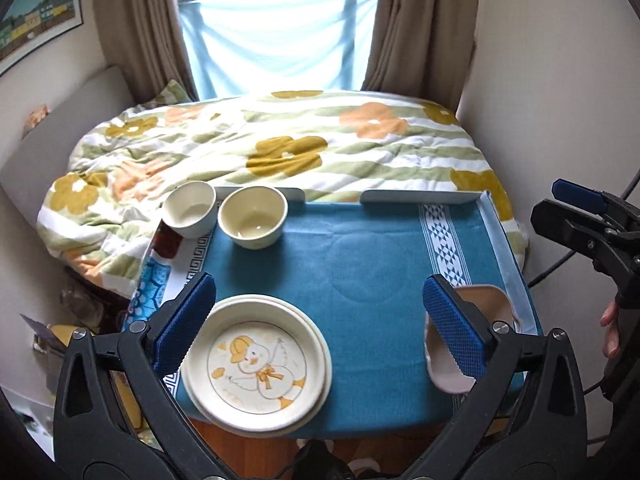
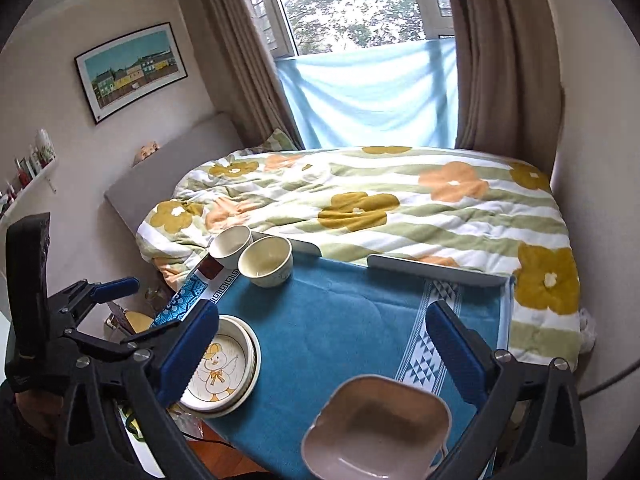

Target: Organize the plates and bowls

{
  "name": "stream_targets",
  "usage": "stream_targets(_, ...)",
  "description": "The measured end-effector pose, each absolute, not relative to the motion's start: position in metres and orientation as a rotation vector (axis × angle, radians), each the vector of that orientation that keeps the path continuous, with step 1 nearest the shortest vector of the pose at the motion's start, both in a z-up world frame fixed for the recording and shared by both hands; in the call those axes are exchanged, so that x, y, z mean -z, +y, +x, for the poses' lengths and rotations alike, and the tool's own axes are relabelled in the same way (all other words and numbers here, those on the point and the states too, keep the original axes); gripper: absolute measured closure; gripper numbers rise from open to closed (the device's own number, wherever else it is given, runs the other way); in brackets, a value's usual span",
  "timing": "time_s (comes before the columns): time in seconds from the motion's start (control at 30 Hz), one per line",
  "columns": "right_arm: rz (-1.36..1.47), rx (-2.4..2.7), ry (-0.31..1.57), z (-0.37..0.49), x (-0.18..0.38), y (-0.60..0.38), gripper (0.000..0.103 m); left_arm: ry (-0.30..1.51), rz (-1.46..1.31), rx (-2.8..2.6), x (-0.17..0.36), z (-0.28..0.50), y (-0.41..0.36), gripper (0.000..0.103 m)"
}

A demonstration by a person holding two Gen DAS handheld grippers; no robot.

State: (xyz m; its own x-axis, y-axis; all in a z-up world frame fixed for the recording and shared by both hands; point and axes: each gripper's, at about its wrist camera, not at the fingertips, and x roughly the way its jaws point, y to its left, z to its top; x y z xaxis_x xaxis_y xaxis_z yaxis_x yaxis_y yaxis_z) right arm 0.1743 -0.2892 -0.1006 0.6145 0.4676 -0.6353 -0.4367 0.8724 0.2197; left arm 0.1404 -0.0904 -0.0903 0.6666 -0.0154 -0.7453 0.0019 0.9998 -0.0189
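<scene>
While both grippers hang above the blue-clothed tabletop (image 1: pixel 360 248), their jaws stand wide apart with nothing between them. Left gripper (image 1: pixel 320 332) hovers over the duck plate stack (image 1: pixel 256 364) at the tabletop's near left corner. Right gripper (image 2: pixel 320 360) hovers over the pink squarish bowl (image 2: pixel 376 424) at its near right corner. Two cream bowls (image 1: pixel 253 216) sit side by side at its far left corner.

duck plates (image 1: pixel 258 364) stacked | cream bowls (image 1: pixel 253 216) upright (far) | pink bowl (image 2: pixel 376 428) near
</scene>
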Motion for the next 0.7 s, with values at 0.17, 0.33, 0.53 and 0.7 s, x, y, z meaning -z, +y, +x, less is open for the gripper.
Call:
stream_targets(0.17, -0.004, -0.516, 0.818, 0.218, 0.096, -0.238, 0.0, 0.856, -0.065, -0.018, 0.086, 0.176, -0.033, 0.0)
stream_targets(0.33, 0.052, -0.52, 0.929, 0.269, 0.119, -0.197, 0.0, 0.937, -0.177, -0.002, 0.109, 0.228, 0.024, 0.001)
stream_targets(0.53, 0.099, -0.519, 1.082, 0.337, 0.172, -0.147, 0.0, 1.081, -0.267, 0.03, 0.172, 0.297, 0.069, 0.017)
stream_targets(0.7, 0.119, -0.494, 1.194, 0.375, 0.229, -0.114, 0.023, 1.198, -0.325, 0.062, 0.235, 0.343, 0.087, 0.038)
